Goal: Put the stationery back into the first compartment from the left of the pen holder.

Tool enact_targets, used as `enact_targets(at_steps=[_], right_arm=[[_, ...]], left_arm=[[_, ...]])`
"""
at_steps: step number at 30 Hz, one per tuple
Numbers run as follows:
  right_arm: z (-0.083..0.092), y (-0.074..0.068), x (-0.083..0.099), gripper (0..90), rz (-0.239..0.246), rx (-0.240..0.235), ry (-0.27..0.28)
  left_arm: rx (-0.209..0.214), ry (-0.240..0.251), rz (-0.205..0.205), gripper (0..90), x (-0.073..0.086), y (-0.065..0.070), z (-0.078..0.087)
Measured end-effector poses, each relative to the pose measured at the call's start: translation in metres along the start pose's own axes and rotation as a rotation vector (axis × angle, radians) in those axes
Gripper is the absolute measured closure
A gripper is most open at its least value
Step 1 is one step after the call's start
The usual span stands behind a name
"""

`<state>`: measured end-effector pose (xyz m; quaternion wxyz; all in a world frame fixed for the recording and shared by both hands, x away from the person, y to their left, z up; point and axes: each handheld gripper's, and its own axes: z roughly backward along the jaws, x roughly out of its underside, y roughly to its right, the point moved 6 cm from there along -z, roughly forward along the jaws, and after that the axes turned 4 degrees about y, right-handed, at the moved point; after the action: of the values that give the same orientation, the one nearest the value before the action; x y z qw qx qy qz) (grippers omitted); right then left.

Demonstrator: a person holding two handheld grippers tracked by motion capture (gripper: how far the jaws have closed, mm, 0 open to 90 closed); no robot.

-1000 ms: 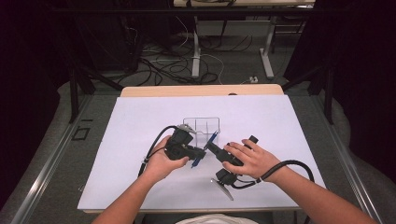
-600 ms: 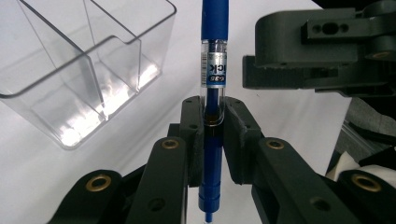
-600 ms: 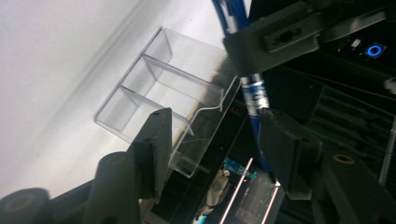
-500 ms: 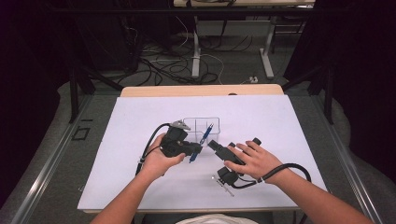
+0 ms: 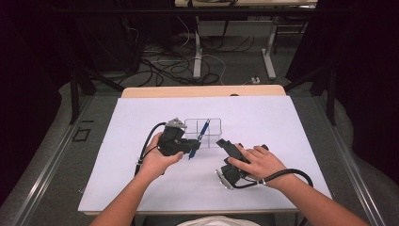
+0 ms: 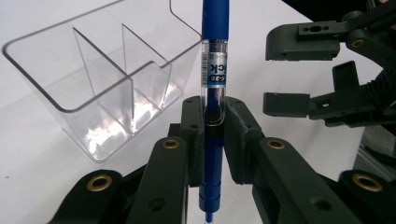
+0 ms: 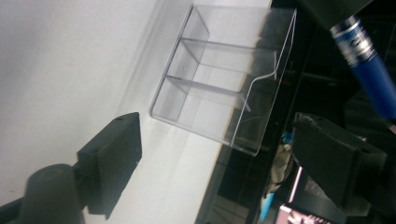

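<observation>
A blue pen (image 5: 201, 132) stands nearly upright in my left gripper (image 5: 194, 148), its tip pointing down. Its upper end leans against the front of a clear three-compartment organizer (image 5: 214, 136). In the left gripper view both pads are shut on the pen (image 6: 214, 70) at its barrel, with the organizer (image 6: 107, 79) just behind to the left. My right gripper (image 5: 221, 142) lies to the right of the pen. Its jaws have just been opening and nothing is between them (image 7: 219, 168). The left gripper view shows the right gripper (image 6: 292, 74) gaping beside the pen.
The grippers work on a white board (image 5: 117, 179) over a wooden table whose edge (image 5: 202, 91) shows at the back. A black cable (image 5: 287, 174) loops from the right gripper near the front right. Beyond the table, cables (image 5: 188, 61) lie on the floor.
The right gripper's jaws have come off the pen and opened, and it has drawn back a little to the right. The left gripper still holds the pen, now nearer the organizer.
</observation>
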<state>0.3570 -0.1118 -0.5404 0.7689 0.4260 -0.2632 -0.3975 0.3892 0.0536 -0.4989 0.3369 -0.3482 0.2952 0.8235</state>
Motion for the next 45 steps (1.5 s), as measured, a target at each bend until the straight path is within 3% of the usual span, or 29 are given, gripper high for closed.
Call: enact_targets(at_steps=[6,7,10,20,21,23,24,25,26,28,36,38,45], right_arm=[[0.001,0.001,0.008,12.8,-0.138,-0.005,0.001],[0.003,0.000,0.010,12.2,-0.171,-0.023,-0.019],[0.001,0.002,0.015,11.9,-0.289,0.002,0.004],[0.002,0.005,0.038,7.0,-0.539,-0.024,-0.024],[0.002,0.005,0.039,6.4,-0.580,-0.018,-0.028],[0.003,0.005,0.043,5.2,-0.627,-0.042,-0.038],[0.001,0.005,0.044,4.7,-0.664,-0.016,-0.020],[0.004,0.004,0.046,4.2,-0.690,-0.047,-0.051],[0.005,0.004,0.048,3.7,-0.703,-0.061,-0.051],[0.003,0.005,0.051,3.3,-0.749,-0.041,-0.035],[0.004,0.006,0.061,1.9,-0.939,-0.036,-0.007],[0.003,0.006,0.066,1.4,-0.964,-0.027,-0.002],[0.001,0.002,0.076,0.6,-1.107,-0.027,0.001]], left_arm=[[-0.024,0.046,-0.006,79.7,-0.003,-0.005,0.004],[-0.024,0.062,-0.009,79.7,-0.004,-0.006,0.004],[-0.027,0.088,-0.005,79.7,-0.006,-0.008,0.006],[-0.068,0.184,-0.017,79.7,-0.017,-0.016,0.011],[-0.075,0.191,-0.020,79.7,-0.018,-0.017,0.012],[-0.087,0.215,-0.021,79.7,-0.022,-0.019,0.013],[-0.093,0.226,-0.022,79.7,-0.023,-0.021,0.014],[-0.099,0.235,-0.021,79.7,-0.024,-0.022,0.014],[-0.101,0.241,-0.012,79.6,-0.025,-0.023,0.015],[-0.107,0.260,-0.019,79.7,-0.028,-0.025,0.016],[-0.140,0.352,-0.003,79.6,-0.040,-0.032,0.018],[-0.149,0.371,-0.001,79.7,-0.042,-0.033,0.018],[-0.185,0.409,0.012,79.6,-0.047,-0.041,0.013]])
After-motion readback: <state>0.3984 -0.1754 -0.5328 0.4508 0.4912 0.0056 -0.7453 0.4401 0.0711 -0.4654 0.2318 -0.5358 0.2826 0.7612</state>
